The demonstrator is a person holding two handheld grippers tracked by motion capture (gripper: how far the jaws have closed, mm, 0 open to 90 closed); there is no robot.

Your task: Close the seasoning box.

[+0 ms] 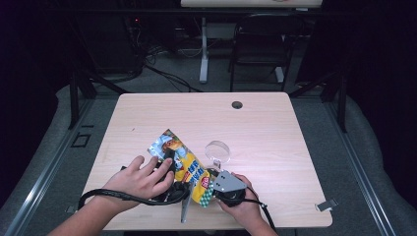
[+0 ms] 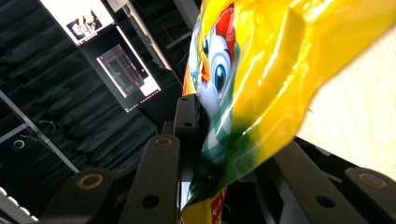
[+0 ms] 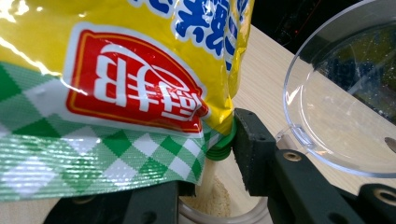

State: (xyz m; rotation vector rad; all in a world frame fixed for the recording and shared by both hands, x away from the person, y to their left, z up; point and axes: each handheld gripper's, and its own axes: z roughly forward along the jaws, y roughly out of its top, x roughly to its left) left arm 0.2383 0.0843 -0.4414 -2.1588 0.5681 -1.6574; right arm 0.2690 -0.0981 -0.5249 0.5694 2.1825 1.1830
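Pouring pale granules from the yellow seasoning pouch through its green spout into a clear cup near the tabletop's front edge. Left gripper clamped on the pouch; right gripper astride the cup, apparently gripping it. Next: keep the tilt steady, then right the pouch. Cup's fill level cut off; clear lid just beside.

We see the high view lit from overhead: the table is bright, the room around it near black and slightly soft. Close up, glare streaks the yellow bag, which is blurred, and the clear dish catches reflections.
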